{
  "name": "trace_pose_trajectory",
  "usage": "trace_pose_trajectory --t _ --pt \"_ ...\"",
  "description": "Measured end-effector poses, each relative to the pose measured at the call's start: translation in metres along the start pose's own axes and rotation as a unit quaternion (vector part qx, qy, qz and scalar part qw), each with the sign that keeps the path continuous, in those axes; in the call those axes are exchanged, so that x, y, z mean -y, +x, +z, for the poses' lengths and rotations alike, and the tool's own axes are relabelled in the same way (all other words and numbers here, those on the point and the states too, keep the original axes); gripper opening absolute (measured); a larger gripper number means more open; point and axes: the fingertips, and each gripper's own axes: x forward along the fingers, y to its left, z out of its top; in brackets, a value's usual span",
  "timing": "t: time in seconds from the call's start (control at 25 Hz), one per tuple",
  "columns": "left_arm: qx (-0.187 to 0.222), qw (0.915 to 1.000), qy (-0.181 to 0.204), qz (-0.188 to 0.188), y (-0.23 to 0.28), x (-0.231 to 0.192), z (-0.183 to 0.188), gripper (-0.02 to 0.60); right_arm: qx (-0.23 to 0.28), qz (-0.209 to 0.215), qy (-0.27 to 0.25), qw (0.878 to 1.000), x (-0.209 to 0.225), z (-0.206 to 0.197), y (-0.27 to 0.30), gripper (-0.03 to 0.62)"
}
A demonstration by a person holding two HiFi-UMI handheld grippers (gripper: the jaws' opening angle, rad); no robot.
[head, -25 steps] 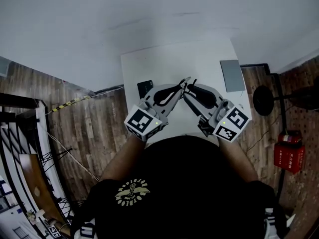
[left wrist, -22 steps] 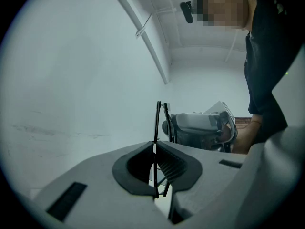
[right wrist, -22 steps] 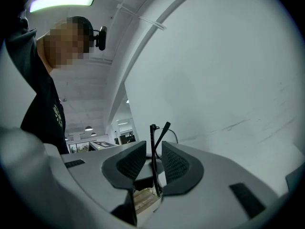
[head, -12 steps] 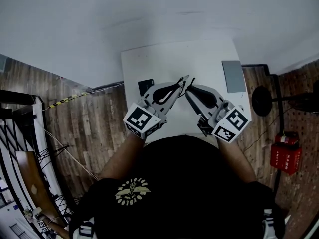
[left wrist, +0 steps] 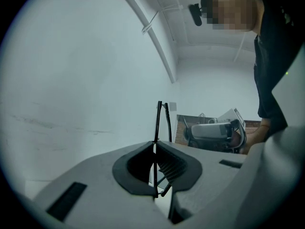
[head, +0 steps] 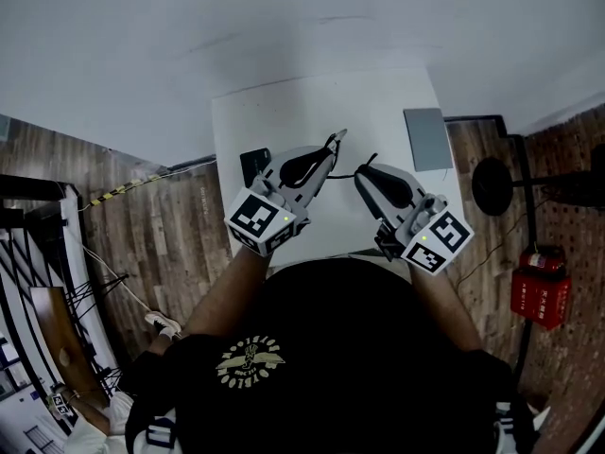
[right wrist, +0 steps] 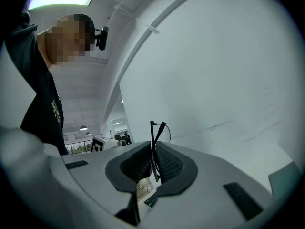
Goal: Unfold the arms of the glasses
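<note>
While the left gripper [left wrist: 155, 144] keeps its jaws clenched on the thin black frame of the glasses [left wrist: 157, 120], the right gripper [right wrist: 153, 149] has just been closing its jaws and now pinches another thin black part, likely an arm. The glasses hang between them above the table [head: 284, 112]. Unfolding looks barely begun, with both arms seemingly still to swing out. There is one pair of glasses, two grippers, one grey slab [head: 427, 138] and one small black item [head: 252, 164].

Light: cool, even, diffuse; faint shadows. Ceiling strip lamp [right wrist: 59, 0] flares in right gripper view. Gripper views: fisheye bending, black vignetted corners. Left gripper [left wrist: 155, 143]: near body soft; wall [left wrist: 71, 80] ahead washed pale.
</note>
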Motion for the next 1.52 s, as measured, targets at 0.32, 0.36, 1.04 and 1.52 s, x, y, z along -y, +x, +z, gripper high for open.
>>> trace_pose_trajectory --t 0.32,0.36,1.04,1.52 --pt "-0.001 0.9994 0.011 0.033 0.063 0.035 0.004 0.023 0.009 0.000 0.006 1.000 0.046 0.018 -0.076 0.028" --pt "0.000 0.9991 0.014 0.039 0.071 0.041 0.005 0.023 0.011 0.003 0.006 1.000 0.052 0.021 -0.085 0.028" --pt "0.067 0.9802 0.028 0.184 0.067 0.068 0.033 0.023 0.000 0.119 0.000 0.993 0.067 0.026 -0.131 0.025" --pt "0.103 0.9566 -0.008 0.272 0.030 0.082 0.036 0.023 -0.013 0.197 0.007 0.980 0.059 0.008 -0.142 0.025"
